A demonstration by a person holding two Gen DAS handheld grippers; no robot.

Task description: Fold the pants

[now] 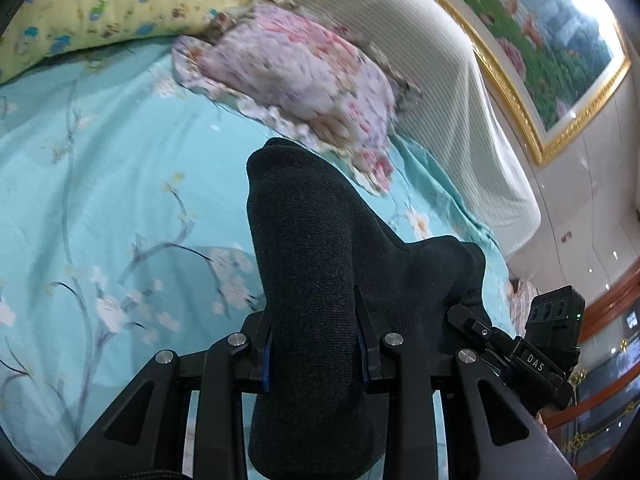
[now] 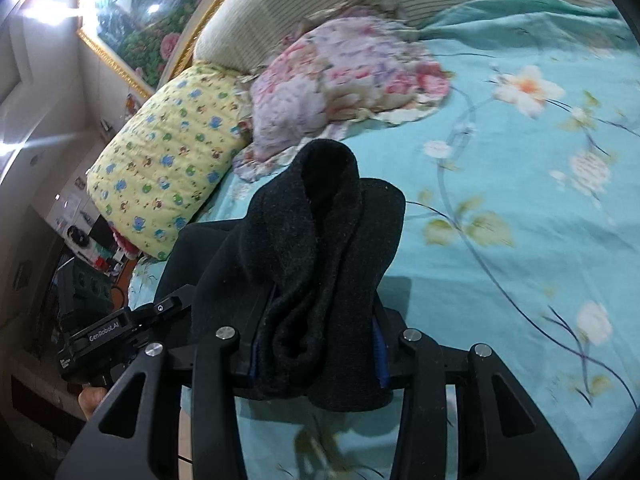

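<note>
The dark charcoal pants (image 1: 312, 264) fill the space between my left gripper's fingers and bulge up over them. My left gripper (image 1: 314, 344) is shut on a thick fold of the pants, held above the bed. In the right wrist view my right gripper (image 2: 316, 344) is shut on another bunched fold of the pants (image 2: 320, 240). The right gripper also shows at the lower right of the left wrist view (image 1: 532, 344), close beside the left one. The left gripper shows at the lower left of the right wrist view (image 2: 116, 332). The fingertips are hidden by cloth.
A turquoise floral bedsheet (image 1: 120, 184) lies beneath. A pink floral pillow (image 1: 304, 80), a yellow patterned pillow (image 2: 168, 160) and a striped padded headboard (image 1: 440, 80) are at the far end. A gold-framed painting (image 1: 560, 40) hangs on the wall.
</note>
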